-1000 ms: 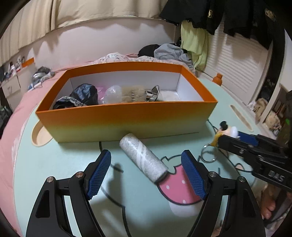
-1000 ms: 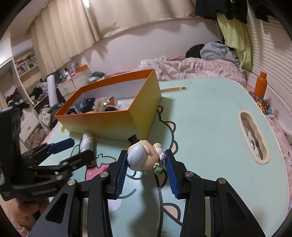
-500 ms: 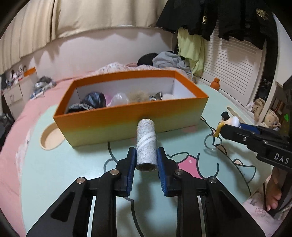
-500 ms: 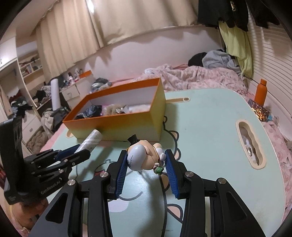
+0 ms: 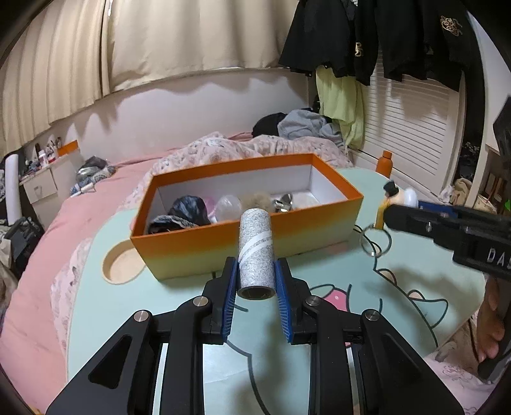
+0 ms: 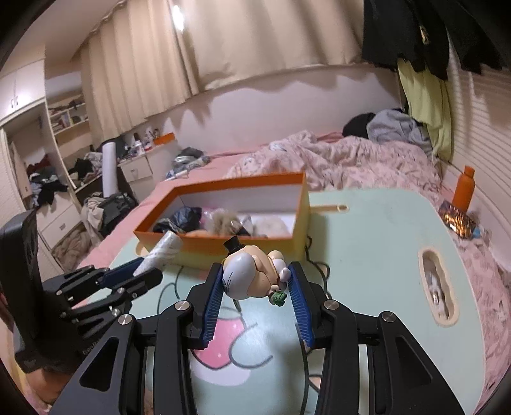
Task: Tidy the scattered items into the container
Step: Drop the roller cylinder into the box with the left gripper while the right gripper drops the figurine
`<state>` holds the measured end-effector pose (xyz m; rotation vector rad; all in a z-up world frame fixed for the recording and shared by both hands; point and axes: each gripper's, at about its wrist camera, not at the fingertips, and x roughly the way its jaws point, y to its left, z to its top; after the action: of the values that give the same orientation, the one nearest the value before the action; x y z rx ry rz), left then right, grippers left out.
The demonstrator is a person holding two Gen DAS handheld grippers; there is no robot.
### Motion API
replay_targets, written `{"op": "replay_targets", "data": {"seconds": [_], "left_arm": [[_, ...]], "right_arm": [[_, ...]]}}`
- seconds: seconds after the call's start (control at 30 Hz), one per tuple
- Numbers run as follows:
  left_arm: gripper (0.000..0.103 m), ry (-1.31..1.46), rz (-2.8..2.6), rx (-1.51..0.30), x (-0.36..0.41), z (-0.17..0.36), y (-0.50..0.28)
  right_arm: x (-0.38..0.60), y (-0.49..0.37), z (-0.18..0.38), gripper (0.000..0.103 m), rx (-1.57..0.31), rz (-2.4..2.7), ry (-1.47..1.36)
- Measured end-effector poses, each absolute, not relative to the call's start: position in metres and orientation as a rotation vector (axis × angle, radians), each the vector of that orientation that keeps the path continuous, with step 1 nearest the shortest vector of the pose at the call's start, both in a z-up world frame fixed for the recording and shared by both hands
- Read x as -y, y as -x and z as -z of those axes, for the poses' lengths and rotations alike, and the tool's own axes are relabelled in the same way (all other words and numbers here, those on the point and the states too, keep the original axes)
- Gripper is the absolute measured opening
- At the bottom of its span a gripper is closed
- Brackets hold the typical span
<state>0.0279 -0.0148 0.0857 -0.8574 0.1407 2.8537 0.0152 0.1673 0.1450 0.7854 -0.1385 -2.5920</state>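
The room sits in warm, dim indoor light. A bright spot glares on the curtain (image 6: 177, 12) at the top of the right wrist view. Soft scalloped shadows fall along the wall (image 5: 191, 105) under the curtain hem. Both views bulge like fisheyes, with black corners and bent edges. The hanging clothes (image 5: 367, 38) read as near-black shapes; far shelves look soft.
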Motion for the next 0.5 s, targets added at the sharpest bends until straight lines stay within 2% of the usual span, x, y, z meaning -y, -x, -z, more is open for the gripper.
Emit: {"op": "replay_targets", "data": {"seconds": [0.27, 0.4, 0.5], "left_arm": [[0.025, 0.833, -2.871, -0.16, 0.017, -0.095, -0.021], [0.025, 0.83, -2.824, -0.053, 0.034, -0.113, 0.001], [0.025, 0.816, -2.85, -0.043, 0.039, -0.131, 0.023]], "right_arm": [[-0.149, 0.017, -0.17, 0.04, 0.095, 2.577, -0.758], [-0.146, 0.047, -0.174, 0.04, 0.139, 2.544, -0.82], [-0.141, 0.068, -0.173, 0.04, 0.145, 2.541, -0.857]]}}
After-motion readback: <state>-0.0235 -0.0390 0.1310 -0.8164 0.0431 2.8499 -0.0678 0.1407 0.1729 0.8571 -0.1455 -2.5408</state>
